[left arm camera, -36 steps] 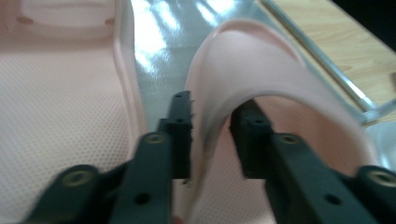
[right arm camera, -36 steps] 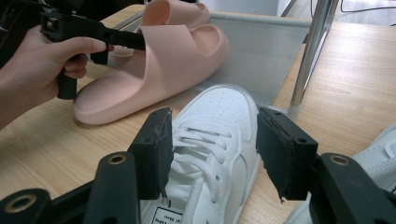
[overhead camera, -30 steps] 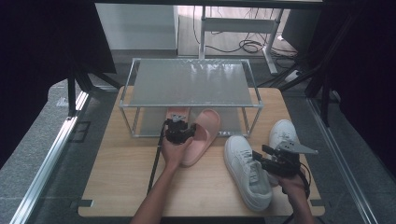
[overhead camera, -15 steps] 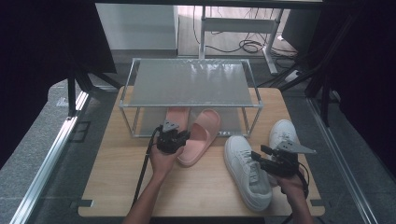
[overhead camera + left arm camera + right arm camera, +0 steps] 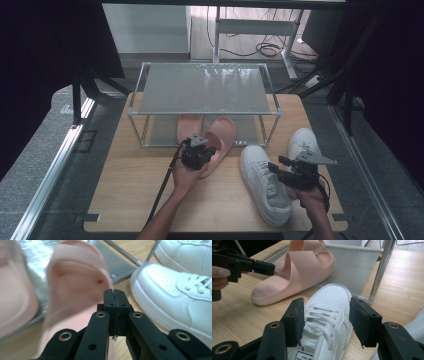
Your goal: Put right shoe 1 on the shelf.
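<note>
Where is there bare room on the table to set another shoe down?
The wooden table is bare along its left side, left of the person's left forearm and the metal mesh shoe rack. The rack's top shelf is bare too. It is crowded at the right, around the white lace-up sneakers and pink foam slippers.

The right gripper (image 5: 324, 322) is seen with jaws spread on either side of a white sneaker (image 5: 324, 315), not touching it. A pink slipper (image 5: 297, 275) is laid beyond on the wooden table (image 5: 242, 312).

Sneaker tongue label (image 5: 305, 355), print too small to read
</note>
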